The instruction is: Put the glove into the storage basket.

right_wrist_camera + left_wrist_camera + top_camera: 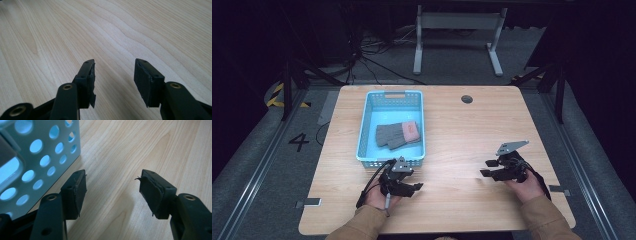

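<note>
Both grippers sit low over the wooden table (pixel 452 130) with nothing in them: the left gripper (pixel 418 187), just in front of the near wall of the blue basket (pixel 373 107), has its jaws parted over bare wood, and the right gripper (pixel 485 167), well off to the other side, is just as open and empty. A pair of grey gloves (pixel 398 134) with a pink cuff lies inside the basket, untouched. To my eye the gloves are either already put away or not yet picked out.
</note>
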Demonstrator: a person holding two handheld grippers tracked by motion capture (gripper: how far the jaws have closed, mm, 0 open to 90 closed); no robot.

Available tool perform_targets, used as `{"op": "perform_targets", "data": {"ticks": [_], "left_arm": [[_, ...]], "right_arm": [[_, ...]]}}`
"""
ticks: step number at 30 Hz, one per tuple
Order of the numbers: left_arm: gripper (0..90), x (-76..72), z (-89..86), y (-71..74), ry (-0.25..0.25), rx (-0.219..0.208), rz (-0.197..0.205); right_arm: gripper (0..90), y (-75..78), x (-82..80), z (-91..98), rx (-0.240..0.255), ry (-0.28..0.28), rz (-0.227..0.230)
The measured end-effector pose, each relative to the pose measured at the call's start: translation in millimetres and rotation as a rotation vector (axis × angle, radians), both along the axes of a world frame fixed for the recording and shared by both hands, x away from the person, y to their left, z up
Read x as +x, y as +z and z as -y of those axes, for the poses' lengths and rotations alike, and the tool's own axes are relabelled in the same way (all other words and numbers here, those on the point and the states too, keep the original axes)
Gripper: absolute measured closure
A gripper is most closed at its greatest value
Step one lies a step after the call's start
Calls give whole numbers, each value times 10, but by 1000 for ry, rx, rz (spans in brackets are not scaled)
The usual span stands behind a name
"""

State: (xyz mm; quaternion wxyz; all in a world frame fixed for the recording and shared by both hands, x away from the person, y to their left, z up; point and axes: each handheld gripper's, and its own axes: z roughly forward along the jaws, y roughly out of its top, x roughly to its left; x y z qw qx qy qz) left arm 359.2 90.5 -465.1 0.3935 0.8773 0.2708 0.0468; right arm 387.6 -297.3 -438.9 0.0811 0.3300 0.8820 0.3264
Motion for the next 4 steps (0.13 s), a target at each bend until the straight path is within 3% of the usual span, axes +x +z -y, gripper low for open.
{"op": "perform_targets", "data": {"ticks": [4], "left_arm": [[389, -9, -14, 7, 3, -3, 3]], "right_arm": [[520, -6, 9, -10, -3, 1, 5]]}}
